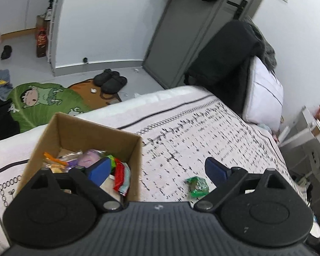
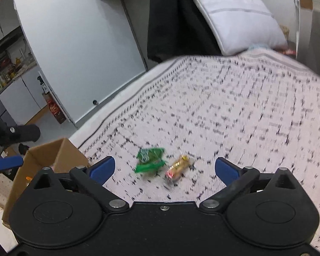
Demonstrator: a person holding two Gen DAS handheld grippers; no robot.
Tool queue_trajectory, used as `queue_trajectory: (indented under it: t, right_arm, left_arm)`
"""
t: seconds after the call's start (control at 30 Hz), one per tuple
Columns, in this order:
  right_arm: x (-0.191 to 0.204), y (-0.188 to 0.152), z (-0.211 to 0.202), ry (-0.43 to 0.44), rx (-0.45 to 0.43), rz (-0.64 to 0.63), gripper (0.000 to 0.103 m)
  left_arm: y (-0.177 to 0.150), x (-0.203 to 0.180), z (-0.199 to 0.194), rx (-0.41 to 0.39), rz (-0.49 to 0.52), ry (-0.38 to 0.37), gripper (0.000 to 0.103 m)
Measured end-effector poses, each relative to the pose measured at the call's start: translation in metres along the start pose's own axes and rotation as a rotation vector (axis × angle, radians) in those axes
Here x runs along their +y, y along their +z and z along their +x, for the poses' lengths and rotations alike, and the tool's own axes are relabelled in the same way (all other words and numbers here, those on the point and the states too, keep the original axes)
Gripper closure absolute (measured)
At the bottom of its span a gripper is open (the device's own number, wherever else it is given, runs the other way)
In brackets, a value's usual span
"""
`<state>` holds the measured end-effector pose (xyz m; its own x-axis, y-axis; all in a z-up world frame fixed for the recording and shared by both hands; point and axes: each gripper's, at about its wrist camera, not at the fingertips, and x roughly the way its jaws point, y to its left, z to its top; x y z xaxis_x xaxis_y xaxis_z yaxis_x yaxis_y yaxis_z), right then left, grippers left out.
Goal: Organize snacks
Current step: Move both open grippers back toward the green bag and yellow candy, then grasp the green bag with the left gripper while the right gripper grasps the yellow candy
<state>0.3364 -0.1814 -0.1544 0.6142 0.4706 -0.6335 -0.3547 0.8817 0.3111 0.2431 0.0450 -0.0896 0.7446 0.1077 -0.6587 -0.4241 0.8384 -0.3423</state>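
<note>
- The right gripper (image 2: 164, 169) hovered low over the bed with its blue-padded jaws spread wide and nothing between them.
- Just ahead of it, framed by the gap, lay two loose snacks on the patterned white bedspread (image 2: 234, 111): a crumpled green foil snack packet (image 2: 149, 160) and, just right of it, a small gold-wrapped candy (image 2: 178, 166).
- The candy's long axis ran diagonally, near-left to far-right, so I judge a slight wrist turn would be needed to close across its narrow width; blur hid finer detail.
- The left gripper (image 1: 159, 170) was likewise spread and empty, its left finger over the open brown cardboard box (image 1: 96, 132), which already held several colourful wrapped snacks (image 1: 89, 160).
- In the left wrist view the green packet lay near that gripper's right finger.
- By my reading the right gripper was better lined up for either piece, with the box to the left.
- Farther off, a white pillow (image 2: 239, 21) rested at the head of the bed.
</note>
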Motion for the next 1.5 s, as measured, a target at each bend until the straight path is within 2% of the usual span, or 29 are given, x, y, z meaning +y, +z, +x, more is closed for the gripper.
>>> queue_trajectory:
  t: [0.1,0.2,0.47,0.53,0.77,0.83,0.9,1.0,1.17,1.5]
  right_arm:
    - [-0.003,-0.003,0.012,-0.016,0.014,-0.028,0.014]
    - [-0.01,-0.005,0.026,-0.012,0.045,-0.001,0.024]
    - [-0.015,-0.012,0.056,0.003,0.094,0.025,0.027]
    - [-0.014,-0.013,0.06,0.004,0.095,0.022,0.027]
    - [-0.015,-0.012,0.069,-0.013,0.097,0.004,0.041]
    - [-0.016,-0.012,0.069,-0.006,0.107,0.003,0.048]
    - [-0.018,-0.012,0.07,-0.004,0.117,0.001,0.062]
    - [-0.023,-0.011,0.07,-0.016,0.128,0.004,0.078]
    - [-0.029,-0.009,0.067,-0.027,0.138,0.029,0.08]
    - [-0.04,-0.004,0.061,-0.124,0.119,0.039,0.08]
  left_arm:
    - [-0.004,-0.009,0.007,0.004,0.011,-0.004,0.009]
    - [-0.006,-0.021,0.014,0.021,0.017,-0.021,0.011]
    - [-0.006,-0.052,0.037,0.005,0.048,-0.015,0.018]
    - [-0.009,-0.056,0.046,0.018,0.045,-0.013,0.023]
    - [-0.022,-0.067,0.073,0.073,0.058,0.002,0.03]
    - [-0.024,-0.07,0.079,0.084,0.061,-0.002,0.032]
    - [-0.028,-0.074,0.085,0.091,0.071,-0.005,0.032]
    - [-0.033,-0.08,0.092,0.106,0.072,-0.012,0.033]
    - [-0.041,-0.085,0.103,0.13,0.068,-0.008,0.033]
    - [-0.052,-0.082,0.123,0.165,0.051,0.028,0.035]
